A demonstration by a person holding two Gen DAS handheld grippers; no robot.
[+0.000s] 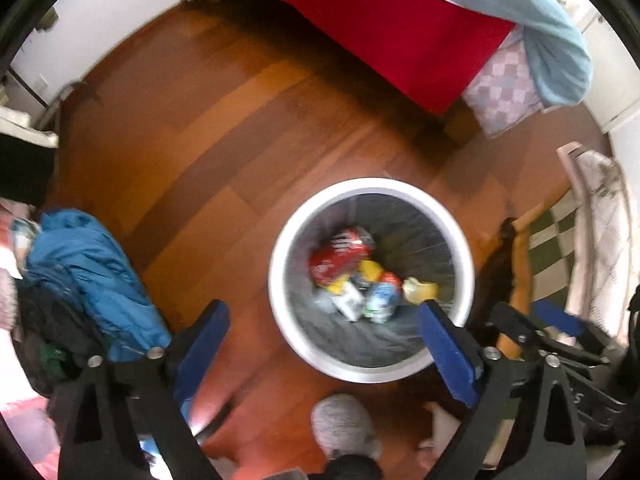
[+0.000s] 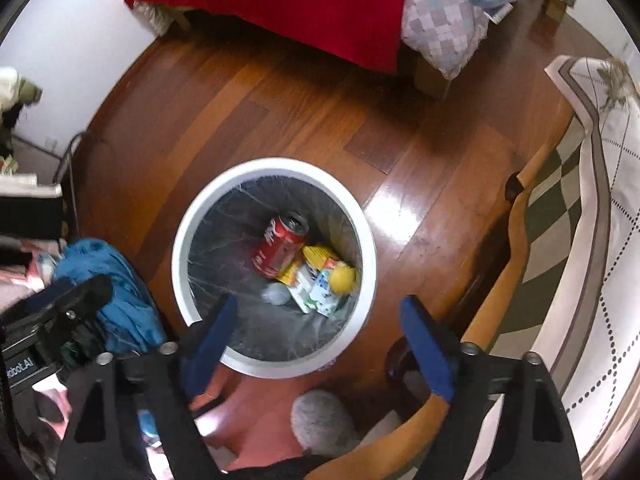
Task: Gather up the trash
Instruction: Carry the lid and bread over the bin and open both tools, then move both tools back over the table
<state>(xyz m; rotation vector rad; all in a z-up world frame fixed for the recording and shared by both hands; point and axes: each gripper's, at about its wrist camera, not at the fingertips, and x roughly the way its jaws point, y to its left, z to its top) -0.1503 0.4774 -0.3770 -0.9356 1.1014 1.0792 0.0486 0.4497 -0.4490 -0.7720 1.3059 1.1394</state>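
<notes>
Both tongs hang above a white round bin (image 2: 182,240) that stands on the wooden floor (image 2: 312,120), well clear of the bed with the red cover (image 2: 300,4) along the far wall. Left tongs (image 1: 324,320): blue pads spread wide, nothing between them; the bin mouth lies between the pads and toward the right one. Right tongs (image 2: 320,320): likewise spread wide and empty, the bin mouth under the left pad and the gap. Bin is lined with a grey bag (image 2: 224,248). Contents, lying at the bottom toward the side nearer the rug: a red drink can (image 2: 280,246) on its side, a yellow wrapper (image 2: 316,256) just beside it, a small white-and-blue carton (image 2: 320,292), a round yellow item (image 2: 342,278) touching the carton, and a pale crumpled piece (image 2: 276,294). The left view is motion-blurred, so finer detail of the trash cannot be read there. A blue jacket (image 2: 116,280) is heaped to the left of the bin. A wooden chair frame (image 2: 500,276) and a checkered rug (image 2: 560,208) lie to its right. A grey slipper (image 2: 320,420) shows at the near edge of the floor.
</notes>
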